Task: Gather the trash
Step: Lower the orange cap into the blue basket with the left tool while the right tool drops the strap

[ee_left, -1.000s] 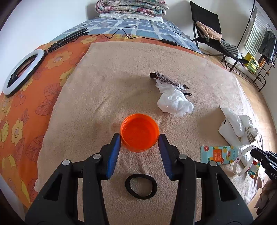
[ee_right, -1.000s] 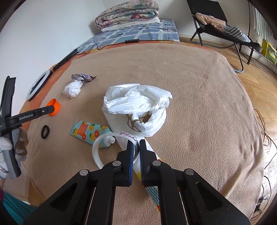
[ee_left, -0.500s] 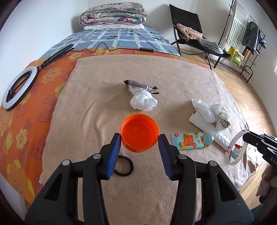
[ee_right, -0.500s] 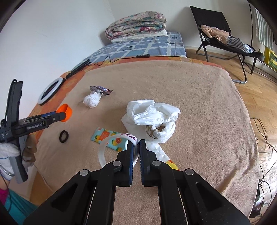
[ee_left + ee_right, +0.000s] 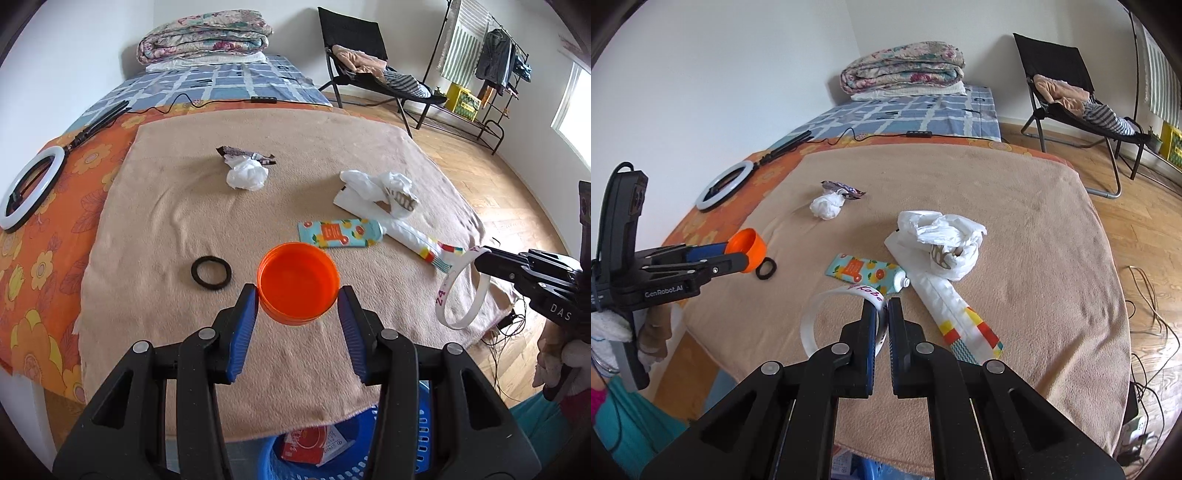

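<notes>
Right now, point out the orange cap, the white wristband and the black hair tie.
orange cap (image 5: 298, 280): left wrist view, its inner floor.
white wristband (image 5: 812, 317): right wrist view, the band's left curve.
black hair tie (image 5: 211, 271): left wrist view, its lower rim on the blanket.

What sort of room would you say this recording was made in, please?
Most likely a bedroom in a home: a bed stacked with folded quilts, a folding chair draped with clothes, and a clothes rack standing on a wood floor.

Glossy orange plastic cap (image 5: 298, 282), smooth white wristband (image 5: 827, 314), crumpled tissue (image 5: 246, 176), all over a fuzzy matt beige blanket (image 5: 303, 147).
</notes>
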`<state>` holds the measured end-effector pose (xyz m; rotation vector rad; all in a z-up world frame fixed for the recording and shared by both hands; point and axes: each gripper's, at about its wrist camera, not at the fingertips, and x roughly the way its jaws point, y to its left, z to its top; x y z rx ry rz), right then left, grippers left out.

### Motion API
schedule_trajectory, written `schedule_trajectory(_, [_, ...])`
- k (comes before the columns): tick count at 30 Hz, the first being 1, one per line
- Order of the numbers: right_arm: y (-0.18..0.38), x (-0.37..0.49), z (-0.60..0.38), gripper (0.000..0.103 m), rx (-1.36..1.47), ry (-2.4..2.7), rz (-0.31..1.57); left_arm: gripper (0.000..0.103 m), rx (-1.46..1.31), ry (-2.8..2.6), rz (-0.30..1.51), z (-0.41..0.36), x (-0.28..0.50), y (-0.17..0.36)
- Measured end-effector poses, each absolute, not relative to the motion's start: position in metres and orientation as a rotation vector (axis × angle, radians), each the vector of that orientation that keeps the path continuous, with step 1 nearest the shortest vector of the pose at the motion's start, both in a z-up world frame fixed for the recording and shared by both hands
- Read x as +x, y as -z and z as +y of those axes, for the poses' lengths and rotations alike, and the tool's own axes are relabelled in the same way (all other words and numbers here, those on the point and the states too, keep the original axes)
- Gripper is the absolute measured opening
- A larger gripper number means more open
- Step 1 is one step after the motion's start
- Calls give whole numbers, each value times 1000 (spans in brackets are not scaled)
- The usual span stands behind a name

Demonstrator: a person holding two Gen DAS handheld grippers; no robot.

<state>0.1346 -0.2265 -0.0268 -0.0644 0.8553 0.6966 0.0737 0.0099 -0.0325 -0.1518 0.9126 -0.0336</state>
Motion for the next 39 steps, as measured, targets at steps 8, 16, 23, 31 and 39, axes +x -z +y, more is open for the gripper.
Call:
schedule_trajectory(8, [37, 95, -230, 5, -76, -728, 882, 46, -138, 74, 955, -6, 29, 48])
schedule_trajectory(16, [58, 62, -227, 5, -102, -755, 941, 46, -115, 116, 1020, -24, -2, 74])
schedule_trajectory(23, [84, 37, -220, 5, -149, -768, 1005, 46, -80, 151, 1082, -39, -19, 103])
schedule_trajectory(31, [111, 20, -219, 5, -174, -769, 1063, 46, -80, 158, 1146, -43, -28, 132])
schedule_trajectory(39, [124, 14, -219, 5, -183, -763, 1093, 46, -75, 151, 1174, -46, -30, 144])
